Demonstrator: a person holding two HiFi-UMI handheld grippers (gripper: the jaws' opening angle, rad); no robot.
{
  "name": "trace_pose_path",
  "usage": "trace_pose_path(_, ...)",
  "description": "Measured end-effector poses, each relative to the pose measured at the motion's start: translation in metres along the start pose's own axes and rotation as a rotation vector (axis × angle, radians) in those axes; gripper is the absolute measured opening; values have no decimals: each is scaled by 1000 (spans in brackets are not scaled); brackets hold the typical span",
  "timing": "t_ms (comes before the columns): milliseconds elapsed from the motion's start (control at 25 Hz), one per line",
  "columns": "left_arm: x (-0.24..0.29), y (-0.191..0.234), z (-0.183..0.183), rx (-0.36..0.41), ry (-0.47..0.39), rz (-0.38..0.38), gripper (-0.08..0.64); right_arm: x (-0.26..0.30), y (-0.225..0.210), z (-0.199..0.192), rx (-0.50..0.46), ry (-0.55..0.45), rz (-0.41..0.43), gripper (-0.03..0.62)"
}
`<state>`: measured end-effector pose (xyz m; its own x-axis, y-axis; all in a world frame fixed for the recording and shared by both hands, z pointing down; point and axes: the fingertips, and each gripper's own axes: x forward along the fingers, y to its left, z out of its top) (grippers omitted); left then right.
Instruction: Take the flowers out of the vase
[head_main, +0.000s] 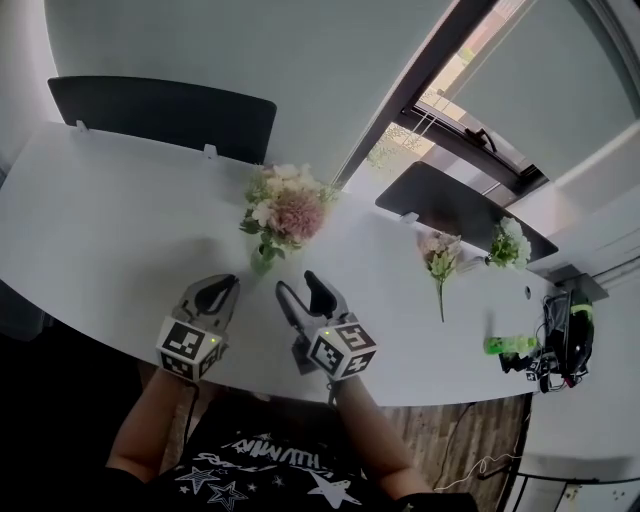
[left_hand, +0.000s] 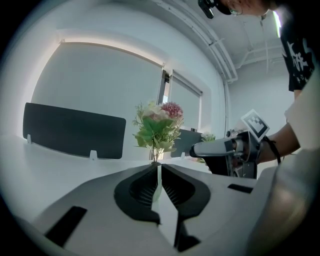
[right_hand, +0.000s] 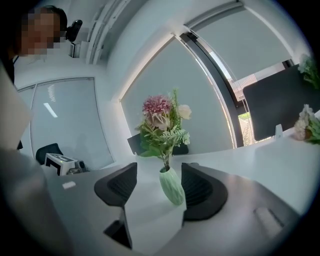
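The right gripper has its jaws wide apart and grips nothing. In the right gripper view the pale green vase appears between the two pads. The head view shows that it stands on the desk just beyond the tips, and no pad presses it. The left gripper has its jaws pressed together and empty, and its view shows the stems right above the closed tips. Both hands hold the grippers almost level, side by side, near the desk's near edge. The flowers are in the vase, about the middle of the desk. Other loose flowers lie toward its right end.
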<state>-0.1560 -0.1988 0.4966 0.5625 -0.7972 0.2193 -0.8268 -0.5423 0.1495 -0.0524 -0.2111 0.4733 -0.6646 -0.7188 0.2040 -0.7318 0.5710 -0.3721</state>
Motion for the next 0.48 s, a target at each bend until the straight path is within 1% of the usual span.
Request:
trace_pose_path(160,12,0,-8,29,28,-6,12,-1,-8,1,15,-6,-1,247)
trace_pose_path(200,15,0,-11,35,29,-8,36,0,-10,0,17,-2,6,247)
trace_pose_path(240,19,1,-14,44,28,-10,98,4,-11,-2,17,4,14,247)
trace_pose_path(280,23,2,-17,53,26,-13,131,8,-12,-4,16,11,24,247)
trace_pose_path(480,46,0,-30,87,51,-55,242,32,-15,-12,1,70,78,247)
